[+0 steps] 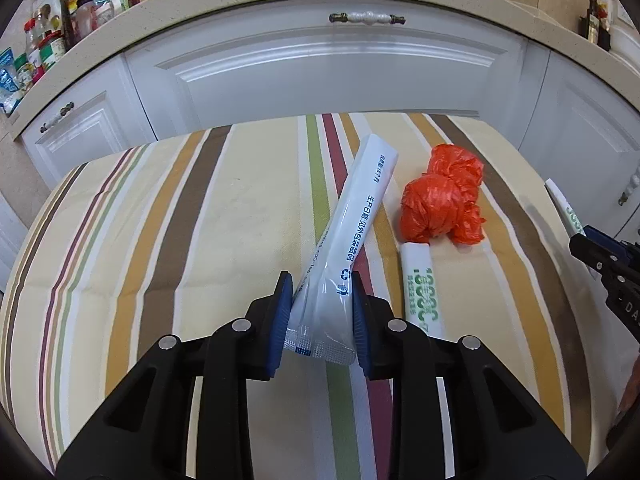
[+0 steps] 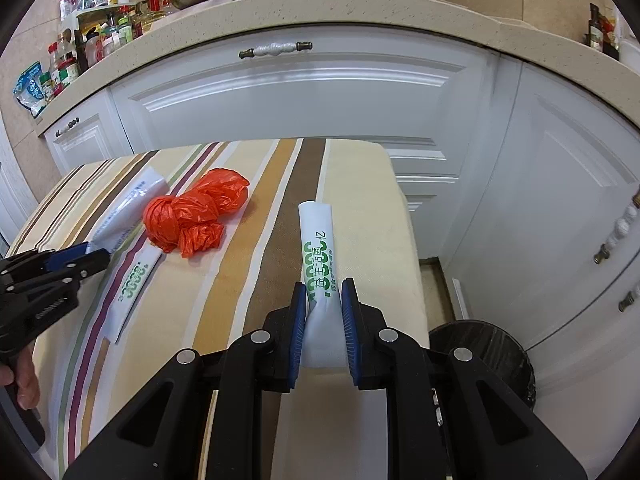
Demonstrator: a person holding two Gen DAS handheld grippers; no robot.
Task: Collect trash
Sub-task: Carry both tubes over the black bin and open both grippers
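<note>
A long white wrapper with blue print [image 1: 356, 216] lies across the striped tablecloth [image 1: 180, 240]. My left gripper [image 1: 320, 280] is shut on its near, clear-sealed end, both blue pads pressing its sides. My right gripper [image 2: 323, 286] is shut on a white wrapper with green print [image 2: 318, 248], near the table's right edge. Between the two lies a crumpled orange plastic bag [image 1: 440, 204] [image 2: 188, 212]. Another white wrapper with green print [image 1: 422, 284] [image 2: 132, 284] lies flat just in front of the bag. The left gripper [image 2: 94, 254] also shows at the left of the right wrist view.
White cabinet doors [image 1: 328, 76] stand close behind the table, under a speckled counter [image 2: 360, 12] crowded with bottles and jars [image 1: 52, 36] at the left. A dark round object [image 2: 488, 344] stands on the floor right of the table. A hand [image 2: 24, 380] holds the left tool.
</note>
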